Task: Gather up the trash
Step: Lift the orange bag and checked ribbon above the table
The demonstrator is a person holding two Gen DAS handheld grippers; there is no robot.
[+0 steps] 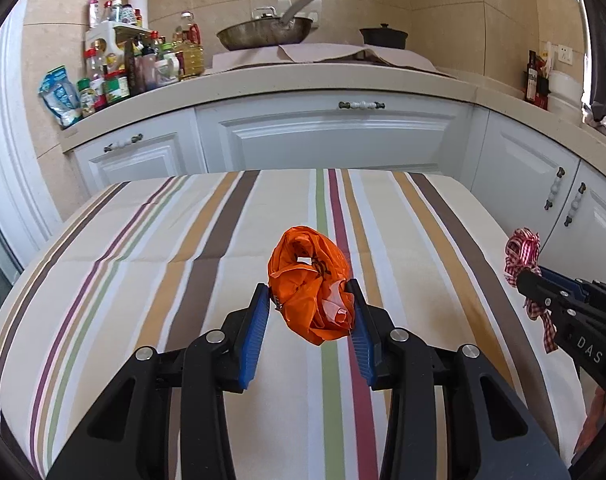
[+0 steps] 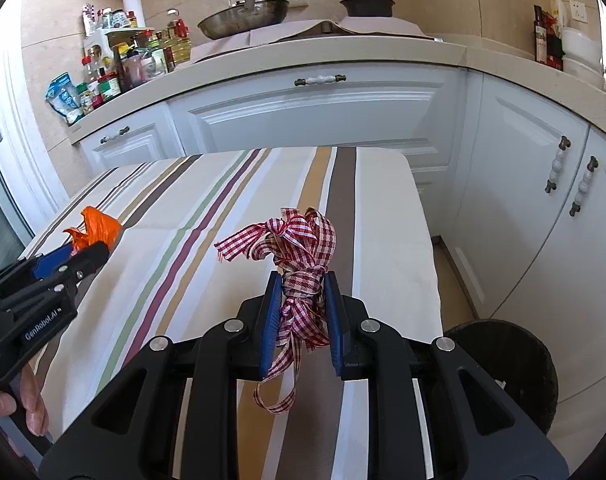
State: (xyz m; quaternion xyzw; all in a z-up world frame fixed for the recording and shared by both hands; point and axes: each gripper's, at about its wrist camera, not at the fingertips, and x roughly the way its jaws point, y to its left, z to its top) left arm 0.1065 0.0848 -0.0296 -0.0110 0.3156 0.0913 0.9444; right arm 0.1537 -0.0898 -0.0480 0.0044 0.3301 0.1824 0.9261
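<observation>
Trash items counted: two, one per tongs. Left tongs (image 1: 311, 300) are closed partway onto one crumpled orange plastic bag (image 1: 309, 284), both blue pads pressing its sides; the bag sits between the tips, bulging forward past them and hanging below them, raised off the striped surface (image 1: 143, 248). Right tongs (image 2: 303, 300) are closed narrowly onto one bundle of red-and-white gingham ribbon (image 2: 299, 264); the knotted middle is pinched between the pads, loops stand up ahead of the tips, and loose tails trail down between the fingers toward the surface. Seen from the left wrist camera, the right tongs (image 1: 523, 278) with the ribbon (image 1: 523, 252) are off to the right, near the surface's right edge, well apart from the bag. Seen from the right wrist camera, the left tongs (image 2: 93, 252) with the bag (image 2: 99, 226) are far left. One dark round bin (image 2: 515, 364) stands on the floor to the lower right of the right tongs, just beside the surface's edge. Beyond both tongs: one wok (image 1: 263, 32) and one dark lidded pot (image 1: 383, 36) on the kitchen counter.
</observation>
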